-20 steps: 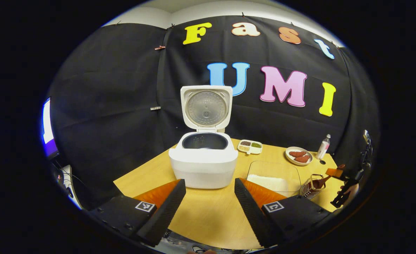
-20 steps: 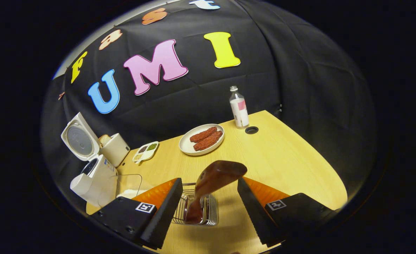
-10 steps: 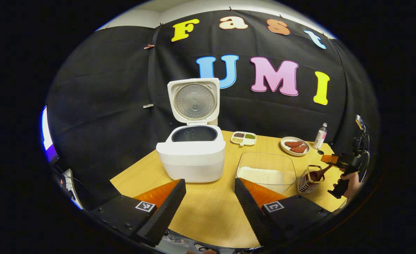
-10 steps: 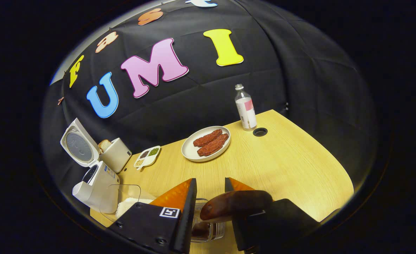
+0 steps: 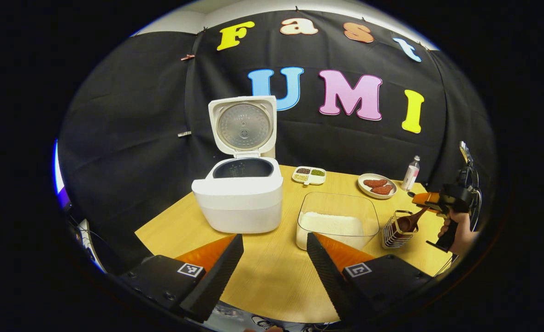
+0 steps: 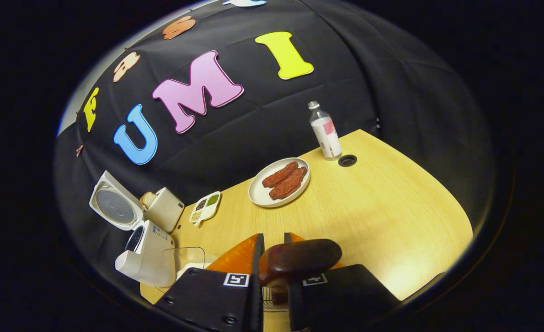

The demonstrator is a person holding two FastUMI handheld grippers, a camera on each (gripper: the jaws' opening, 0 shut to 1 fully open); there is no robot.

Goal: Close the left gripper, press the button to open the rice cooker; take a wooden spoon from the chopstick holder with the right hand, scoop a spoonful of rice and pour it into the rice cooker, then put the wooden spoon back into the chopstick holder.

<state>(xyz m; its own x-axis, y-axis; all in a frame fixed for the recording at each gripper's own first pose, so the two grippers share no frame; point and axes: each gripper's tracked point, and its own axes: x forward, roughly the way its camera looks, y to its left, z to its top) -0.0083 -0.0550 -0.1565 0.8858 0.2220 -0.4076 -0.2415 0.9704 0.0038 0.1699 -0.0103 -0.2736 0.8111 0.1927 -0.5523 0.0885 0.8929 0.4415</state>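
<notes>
Wooden spoon (image 6: 299, 258) pinched by right gripper (image 6: 272, 258), lower centre.
L gripper (image 5: 272, 258) spread; its view adds chopstick holder (image 5: 394, 230), open rice cooker (image 5: 239, 193).

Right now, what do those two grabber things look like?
Each gripper, left and right, has two wedge-shaped fingers on boxy black bodies, each bearing a small square black-and-white marker. The left one's fingers have ribbed inner faces. The right gripper also shows farther off, with a pistol-style handle.

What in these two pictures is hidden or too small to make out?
- Right gripper view: the wooden spoon bowl and chopstick holder, behind the right gripper.
- Left gripper view: the rice cooker pot's bottom, behind its rim.
- Left gripper view: the divided dish, contents too small.
</notes>
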